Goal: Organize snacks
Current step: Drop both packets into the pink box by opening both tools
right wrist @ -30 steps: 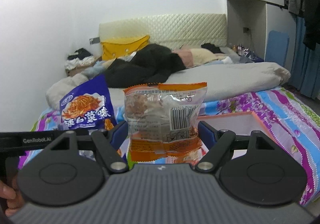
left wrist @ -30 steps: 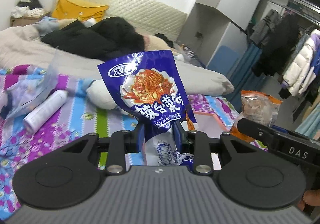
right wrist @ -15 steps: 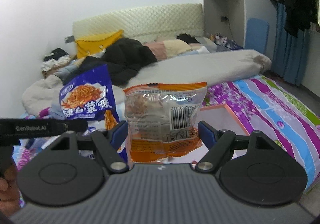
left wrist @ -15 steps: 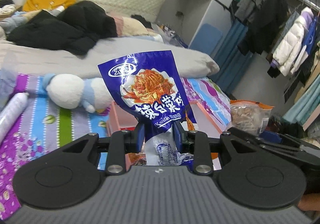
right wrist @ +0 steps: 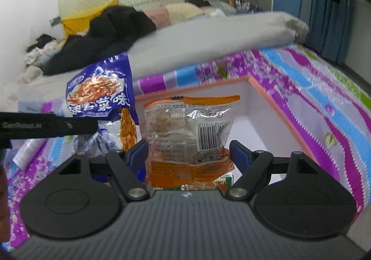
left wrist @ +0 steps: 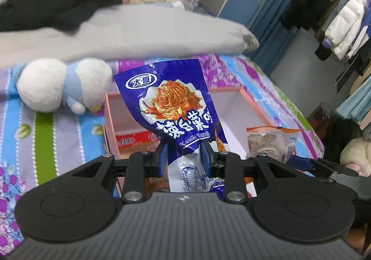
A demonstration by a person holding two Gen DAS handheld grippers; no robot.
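Note:
My left gripper [left wrist: 184,155] is shut on a blue snack packet [left wrist: 172,106] with a noodle picture and holds it upright above a pink-rimmed white box [left wrist: 252,106]. The blue packet also shows in the right wrist view [right wrist: 99,95]. My right gripper [right wrist: 189,155] is shut on a clear and orange snack packet [right wrist: 189,132] and holds it over the same box [right wrist: 273,97]. That packet shows at the right in the left wrist view [left wrist: 269,144]. A red packet [left wrist: 134,140] lies inside the box.
The box sits on a bed with a purple, blue and green flowered sheet [left wrist: 53,130]. A white and blue plush toy [left wrist: 58,83] lies left of the box. A grey duvet [right wrist: 220,34] and black clothes [left wrist: 60,0] lie behind. Clothes hang at the right [left wrist: 343,23].
Both grippers have moved forward and tilted down over the box, each still holding its packet. The box interior now fills more of both views.

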